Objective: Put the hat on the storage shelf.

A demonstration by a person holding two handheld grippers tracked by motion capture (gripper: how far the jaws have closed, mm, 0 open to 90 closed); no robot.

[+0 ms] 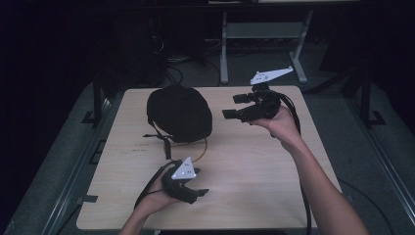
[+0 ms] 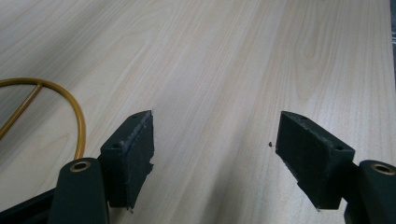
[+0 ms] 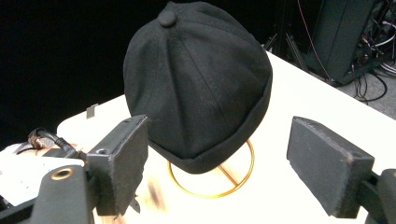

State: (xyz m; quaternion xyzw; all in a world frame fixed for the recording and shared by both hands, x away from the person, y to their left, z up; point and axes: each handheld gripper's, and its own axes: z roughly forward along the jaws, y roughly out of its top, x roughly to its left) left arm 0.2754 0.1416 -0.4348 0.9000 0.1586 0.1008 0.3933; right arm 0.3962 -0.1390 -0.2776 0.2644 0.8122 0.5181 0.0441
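A black cap (image 1: 180, 112) with a button on top sits on a gold wire stand (image 3: 243, 173) at the back left of the wooden table (image 1: 254, 166). My right gripper (image 1: 234, 106) hangs above the table to the cap's right and points at it. In the right gripper view the cap (image 3: 201, 84) stands ahead of that gripper (image 3: 219, 135), whose jaws are open and hold nothing. My left gripper (image 1: 199, 183) rests low near the front edge, in front of the cap. Its jaws (image 2: 215, 140) are open over bare wood, with the stand's gold ring (image 2: 80, 122) to their left.
Black straps and a cable (image 1: 159, 137) lie on the table by the cap's front. Behind the table stands a grey metal frame (image 1: 224, 49) with cables on the floor. Dark equipment (image 3: 341, 37) is beyond the table's far corner. Bare wood spreads across the table's right half.
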